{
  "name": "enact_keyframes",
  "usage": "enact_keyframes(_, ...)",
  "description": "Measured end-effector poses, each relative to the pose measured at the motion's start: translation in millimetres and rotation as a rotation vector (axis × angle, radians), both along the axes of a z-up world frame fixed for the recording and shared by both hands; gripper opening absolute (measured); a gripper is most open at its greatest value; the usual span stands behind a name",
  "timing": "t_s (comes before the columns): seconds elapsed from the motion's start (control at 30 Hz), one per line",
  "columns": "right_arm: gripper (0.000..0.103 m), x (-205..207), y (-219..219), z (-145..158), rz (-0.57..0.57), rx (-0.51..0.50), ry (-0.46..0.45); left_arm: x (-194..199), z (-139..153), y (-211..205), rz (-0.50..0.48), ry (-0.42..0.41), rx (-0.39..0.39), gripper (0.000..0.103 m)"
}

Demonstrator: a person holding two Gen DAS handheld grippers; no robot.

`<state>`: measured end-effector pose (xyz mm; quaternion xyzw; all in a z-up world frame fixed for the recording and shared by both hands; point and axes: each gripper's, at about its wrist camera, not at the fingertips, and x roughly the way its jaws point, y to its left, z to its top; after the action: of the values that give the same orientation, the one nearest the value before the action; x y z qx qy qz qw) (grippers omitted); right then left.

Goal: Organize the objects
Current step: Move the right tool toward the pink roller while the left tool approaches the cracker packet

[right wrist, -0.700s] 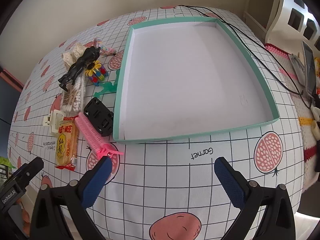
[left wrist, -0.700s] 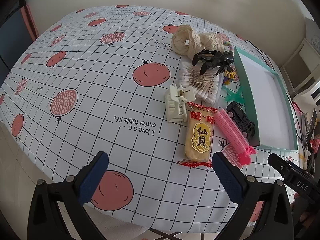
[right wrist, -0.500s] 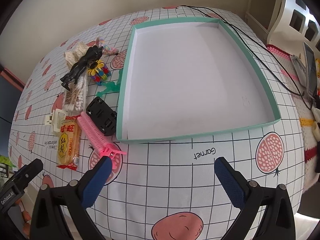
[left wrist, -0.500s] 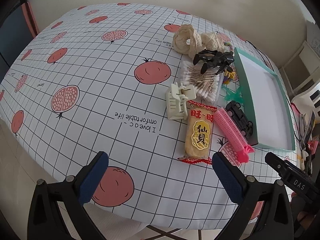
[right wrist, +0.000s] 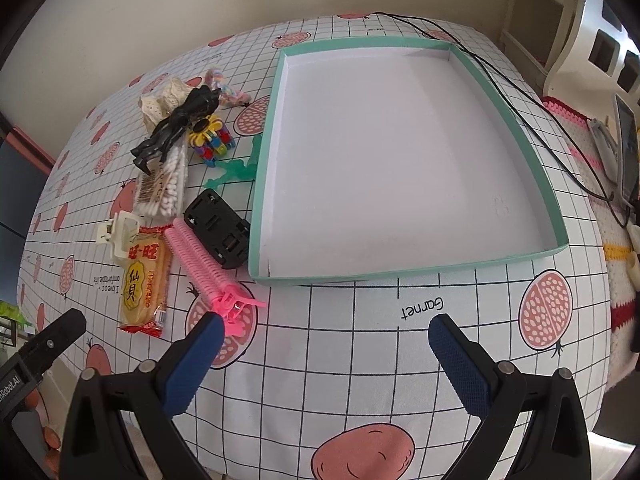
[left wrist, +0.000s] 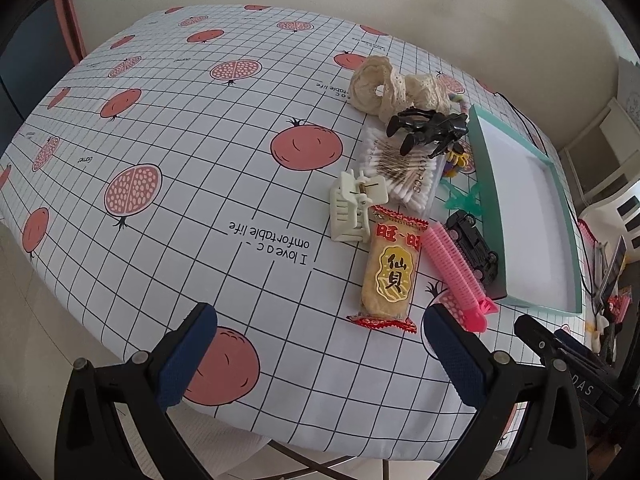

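You're holding both grippers wide, gripping nothing: left gripper (left wrist: 320, 332), right gripper (right wrist: 326, 330). Pink hair roller (right wrist: 200, 260) is lying just past your right's left fingertip, rice cracker pack (left wrist: 390, 268) beside it. Black toy car (right wrist: 218, 232) is touching the teal tray (right wrist: 400, 270). Farther: cotton swabs (left wrist: 400, 168), black claw clip (left wrist: 428, 128).
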<state>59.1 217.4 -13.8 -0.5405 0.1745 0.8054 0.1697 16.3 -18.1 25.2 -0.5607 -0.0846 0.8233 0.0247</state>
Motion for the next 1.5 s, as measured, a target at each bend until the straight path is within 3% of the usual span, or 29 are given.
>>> enact_keyframes(0.77, 0.103, 8, -11, 5, -0.046, -0.006, -0.011, -15, -4, 2, -0.002, -0.032, 0.041, 0.103)
enact_keyframes(0.9, 0.103, -1, -9, 11, -0.054, 0.014, 0.002, -37, 1, -7, 0.037, -0.046, 0.002, 0.103)
enact_keyframes(0.97, 0.103, -33, -1, 12, -0.059, -0.01, -0.045, -54, 4, -11, 0.052, -0.07, -0.017, 0.103)
enact_keyframes(1.03, 0.103, -59, 2, 18, -0.025, -0.045, -0.052, -75, 9, -10, 0.036, -0.081, -0.023, 0.103)
enact_keyframes(1.23, 0.103, -110, 5, 44, 0.055, 0.025, 0.01, -123, 13, -8, 0.025, -0.058, -0.019, 0.103)
enact_keyframes(1.4, 0.103, -104, -13, 41, 0.127, 0.023, -0.025, -118, 0, -6, 0.028, -0.126, 0.0, 0.103)
enact_keyframes(1.5, 0.103, -93, -27, 41, 0.163, -0.001, 0.0, -106, 12, 1, 0.015, -0.073, -0.027, 0.103)
